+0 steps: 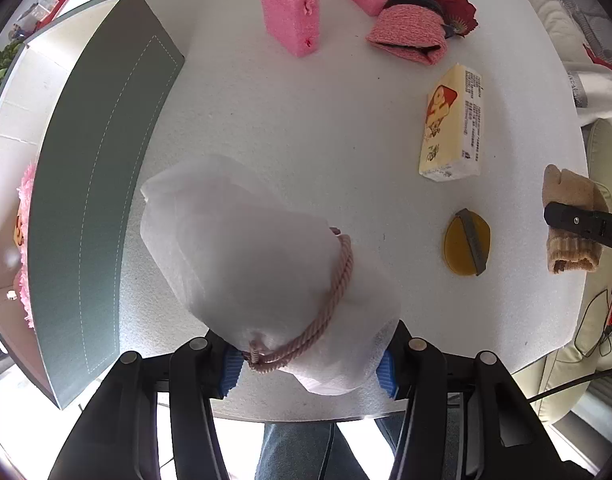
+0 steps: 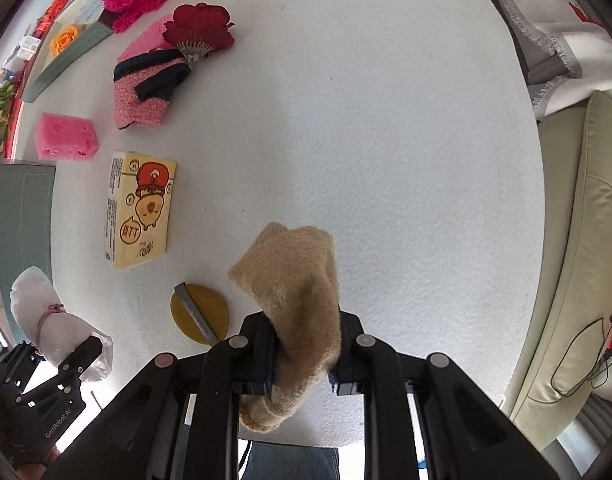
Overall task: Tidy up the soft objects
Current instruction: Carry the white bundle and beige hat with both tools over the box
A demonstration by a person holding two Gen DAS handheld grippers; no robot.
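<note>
While aloft, cord-tied white pouch (image 1: 246,264)

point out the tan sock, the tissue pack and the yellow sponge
tan sock (image 2: 302,280), right wrist view, its fuzzy middle above the jaws
tissue pack (image 2: 140,210), right wrist view, printed top face
yellow sponge (image 1: 460,248), left wrist view, yellow face beside the grey strap

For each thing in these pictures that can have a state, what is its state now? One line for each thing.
Left gripper: shut on the white bath pouf.
White bath pouf: held above the table, pink cord hanging.
Right gripper: shut on the beige sock.
Beige sock: held, hanging limp.
Tissue pack: lying flat, sealed.
Pink sock: lying folded.
Pink sponge: lying on the table.
Green box: lid open.
</note>
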